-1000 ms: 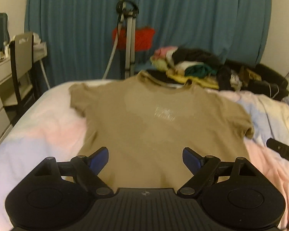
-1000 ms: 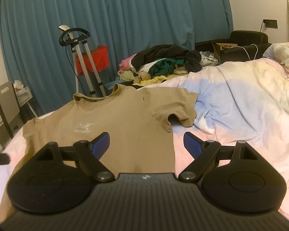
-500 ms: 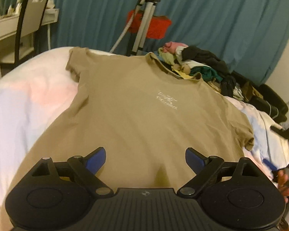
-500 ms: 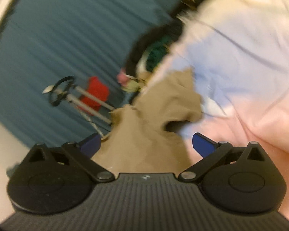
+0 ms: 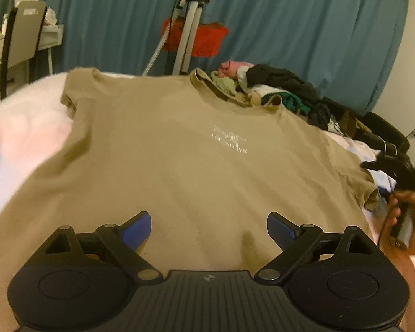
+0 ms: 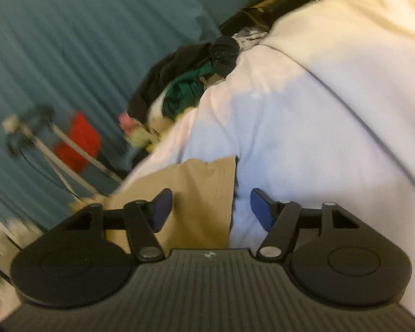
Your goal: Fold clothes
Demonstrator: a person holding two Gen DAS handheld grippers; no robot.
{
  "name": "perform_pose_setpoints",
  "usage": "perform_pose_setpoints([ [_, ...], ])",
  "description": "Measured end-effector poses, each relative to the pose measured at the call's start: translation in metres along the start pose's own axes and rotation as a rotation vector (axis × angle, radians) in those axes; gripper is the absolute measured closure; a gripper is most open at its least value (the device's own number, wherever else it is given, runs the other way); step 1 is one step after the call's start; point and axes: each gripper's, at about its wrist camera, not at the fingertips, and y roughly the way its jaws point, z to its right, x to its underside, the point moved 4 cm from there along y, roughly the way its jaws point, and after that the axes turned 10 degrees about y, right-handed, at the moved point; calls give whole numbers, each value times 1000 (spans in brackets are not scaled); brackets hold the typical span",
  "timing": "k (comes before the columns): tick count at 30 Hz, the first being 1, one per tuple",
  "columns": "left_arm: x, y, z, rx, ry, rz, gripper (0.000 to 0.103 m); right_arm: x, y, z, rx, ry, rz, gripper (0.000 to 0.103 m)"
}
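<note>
A tan T-shirt [image 5: 179,152] of soft, faintly creased cotton is spread flat on the bed [image 5: 19,138], a pale print at its chest. Over its hem the left claw [image 5: 209,225] is held wide open, gripping nothing. The right claw [image 6: 209,207], rolled sideways, is closing around the sleeve edge [image 6: 207,188], not yet pinched.

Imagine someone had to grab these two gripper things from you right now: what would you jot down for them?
Left gripper: open, holding nothing, low over the bottom part of the tan T-shirt.
Right gripper: jaws closing, with the edge of the shirt's sleeve between them, not yet pinched.
The shirt lies flat, print up, on the pastel bedding; a pile of other clothes waits past its collar.
Done: shirt spread out. Left: every fold, starting with that sleeve.
</note>
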Motion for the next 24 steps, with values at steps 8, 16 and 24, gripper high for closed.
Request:
perform_pose_setpoints([
  [8,1,27,2,-7,11,3,11,-22,4,-63,-1,-378,66,97],
  [16,-2,37,2,-24,49,24,10,-73,37,-63,222,-479,149,100],
  [24,-4,41,2,-36,68,28,9,-42,29,-59,227,-438,73,48],
])
